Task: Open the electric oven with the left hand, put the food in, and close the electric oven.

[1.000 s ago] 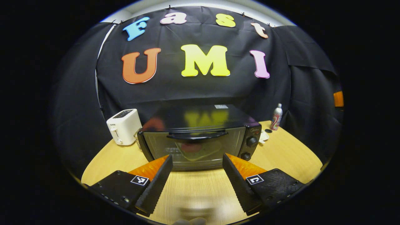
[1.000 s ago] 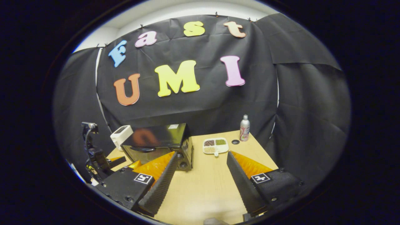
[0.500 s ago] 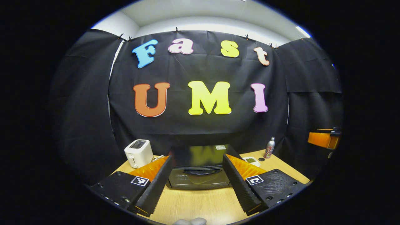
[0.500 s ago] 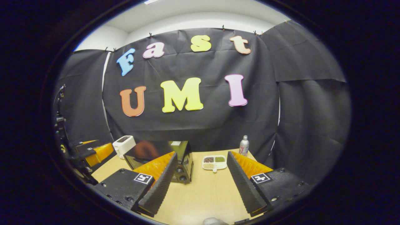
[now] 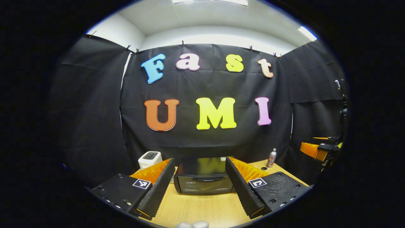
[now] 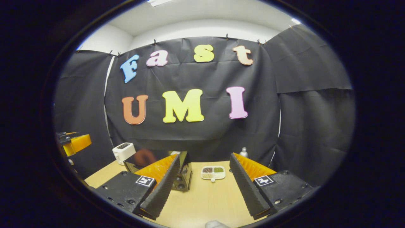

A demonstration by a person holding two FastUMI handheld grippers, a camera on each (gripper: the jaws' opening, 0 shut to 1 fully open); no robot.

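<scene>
Oven (image 5: 204, 175) dead ahead of the spread, empty left claw (image 5: 200, 185), door shut, handle (image 5: 204, 179) crosswise; food tray (image 6: 213, 172) ahead of the spread right claw (image 6: 204, 185).

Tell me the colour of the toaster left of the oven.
White, with a dark slot on top; the toaster shows best in the right gripper view.

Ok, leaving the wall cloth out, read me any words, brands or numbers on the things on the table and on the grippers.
No text can be read.
Oven: nothing legible at this size.
Toaster: nothing legible.
Can: print too blurred.
Left gripper and right gripper: square black-and-white code markers, no words.
</scene>
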